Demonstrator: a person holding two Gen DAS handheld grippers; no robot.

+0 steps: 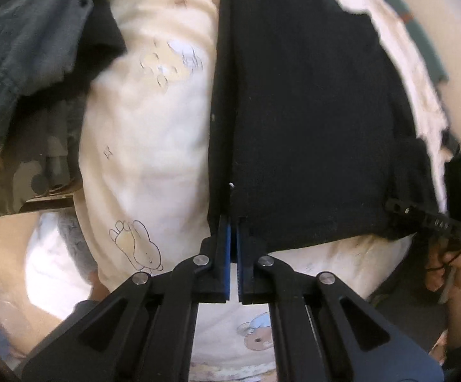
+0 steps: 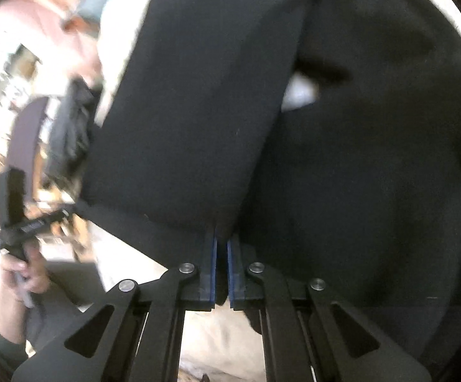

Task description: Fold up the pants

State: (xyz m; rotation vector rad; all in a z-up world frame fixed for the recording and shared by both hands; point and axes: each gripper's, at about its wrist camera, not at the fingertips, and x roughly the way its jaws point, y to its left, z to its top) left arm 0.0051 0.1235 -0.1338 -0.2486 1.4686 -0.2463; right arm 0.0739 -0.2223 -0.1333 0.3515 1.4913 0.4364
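Both grips set: left gripper [image 1: 233, 238] and right gripper [image 2: 220, 242] jaws clamped on black pants [image 1: 310, 111] hem, probably. Next: lift together, fold over on bed [image 1: 141, 127].

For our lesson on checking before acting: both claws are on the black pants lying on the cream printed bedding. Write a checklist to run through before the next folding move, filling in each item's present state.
1. Left claw shut on the hem of the black fabric pants: ok.
2. Right claw shut on black cloth: ok.
3. Pants leg lying flat and smooth on the cream cartoon-printed bedding: ok in the left view.
4. Cloth free of bunching near the right claw: not ok; a fold gapes there, showing white beneath.
5. Pile of grey and camouflage clothes apart from the pants: ok.
6. Both claws hold the same number of layers: cannot tell.
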